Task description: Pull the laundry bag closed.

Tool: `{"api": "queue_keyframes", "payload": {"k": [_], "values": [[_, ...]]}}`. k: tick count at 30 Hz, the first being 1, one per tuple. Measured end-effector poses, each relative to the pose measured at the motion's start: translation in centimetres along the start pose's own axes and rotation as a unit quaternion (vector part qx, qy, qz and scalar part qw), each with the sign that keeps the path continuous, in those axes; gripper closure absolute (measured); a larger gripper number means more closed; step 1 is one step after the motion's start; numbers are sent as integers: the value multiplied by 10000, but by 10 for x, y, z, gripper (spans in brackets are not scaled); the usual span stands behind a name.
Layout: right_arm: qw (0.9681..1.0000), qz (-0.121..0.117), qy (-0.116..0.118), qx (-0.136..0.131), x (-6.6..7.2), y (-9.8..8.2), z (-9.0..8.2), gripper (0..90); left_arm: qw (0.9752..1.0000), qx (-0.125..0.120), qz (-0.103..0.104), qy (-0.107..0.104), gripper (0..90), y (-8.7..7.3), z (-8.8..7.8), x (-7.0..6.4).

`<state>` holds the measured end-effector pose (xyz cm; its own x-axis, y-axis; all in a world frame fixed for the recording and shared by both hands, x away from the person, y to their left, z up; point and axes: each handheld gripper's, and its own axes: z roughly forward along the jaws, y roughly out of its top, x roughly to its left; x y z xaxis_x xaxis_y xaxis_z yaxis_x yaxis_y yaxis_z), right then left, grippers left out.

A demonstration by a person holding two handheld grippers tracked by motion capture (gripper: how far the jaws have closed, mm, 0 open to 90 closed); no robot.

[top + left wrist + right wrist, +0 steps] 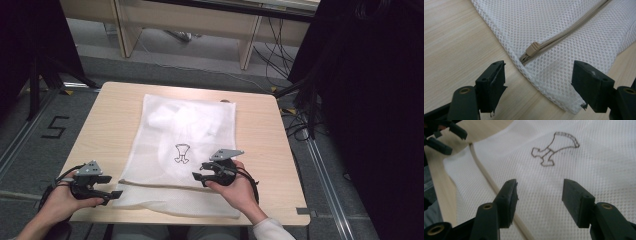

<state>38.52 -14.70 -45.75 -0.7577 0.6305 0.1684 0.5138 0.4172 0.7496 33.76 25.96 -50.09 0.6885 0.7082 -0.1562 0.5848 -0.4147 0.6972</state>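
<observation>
a pale wood table (107, 125) carries a white mesh bag (200, 125) that covers most of its middle; bare wood runs down both sides of the bag, wider on the left, and a thin strip shows along the far edge. the bag's near edge lies just short of the table's near edge. past the table are grey floor, loose cables and a pale wooden bench, with black stands and drapes close at both sides.

the left gripper (112, 186) sits at the table's near left corner, level, its jaws aimed at the bag's near left corner. in the left gripper view the jaws stand spread with nothing between the pads; the bag's corner (564, 97) lies just ahead and to the right of them, bare wood ahead and to the left. the left hand (60, 200) wraps the body from behind, forearm coming in from the lower left.

the right gripper (198, 177) hovers over the bag's near middle, pointing left, held by the right hand (239, 192). its jaws are wide apart over the mesh, pinching nothing.

a beige zip (486, 177) crosses the bag just left of the right gripper's left jaw. its slider (533, 48) sits just ahead of the left gripper, between its jaws' lines. a small dark outline print (554, 148) lies ahead of the right gripper.
</observation>
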Motion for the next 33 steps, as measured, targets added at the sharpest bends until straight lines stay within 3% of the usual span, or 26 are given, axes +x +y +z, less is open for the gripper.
{"api": "queue_keyframes", "payload": {"k": [4, 6, 9, 11, 19, 25, 26, 27, 28, 30, 32, 33], "values": [[9998, -199, 36, -66, 5, 11, 8, 501, 10000, -33, -61, 10, 265, -1, 1, -1], [9995, -284, 107, -64, 6, 13, 11, 511, 10000, -28, 43, -15, 265, 0, 0, 0], [9993, -302, 195, 47, 12, 18, 19, 548, 10000, -62, 41, -24, 265, -1, 1, 0], [9987, -241, 403, 201, 19, 22, 28, 568, 10000, -3, -59, 18, 265, 0, 0, 0], [9974, -286, 563, 350, 28, 34, 41, 616, 10000, 41, -63, -11, 264, 0, 1, 0], [9972, -191, 516, 497, 37, 41, 49, 659, 10000, 2, -28, -8, 264, -1, 0, 0], [9971, -292, 485, 513, 38, 43, 53, 659, 10000, -30, -45, -31, 265, -1, 1, 0], [9974, -207, 417, 555, 41, 44, 53, 662, 10000, -30, -45, -31, 265, -1, 1, 0], [9980, -219, 399, 436, 42, 44, 56, 662, 10000, -65, -66, -31, 265, -1, 1, 0], [9975, -287, 417, 502, 41, 45, 56, 662, 9998, -122, -145, -30, 265, -1, 2, -1], [9972, -386, 478, 432, 42, 46, 57, 655, 10000, -44, -67, -25, 265, -1, 1, 1], [9973, -326, 529, 389, 45, 46, 58, 648, 9999, -57, -85, -20, 266, -1, 1, 1]]}}
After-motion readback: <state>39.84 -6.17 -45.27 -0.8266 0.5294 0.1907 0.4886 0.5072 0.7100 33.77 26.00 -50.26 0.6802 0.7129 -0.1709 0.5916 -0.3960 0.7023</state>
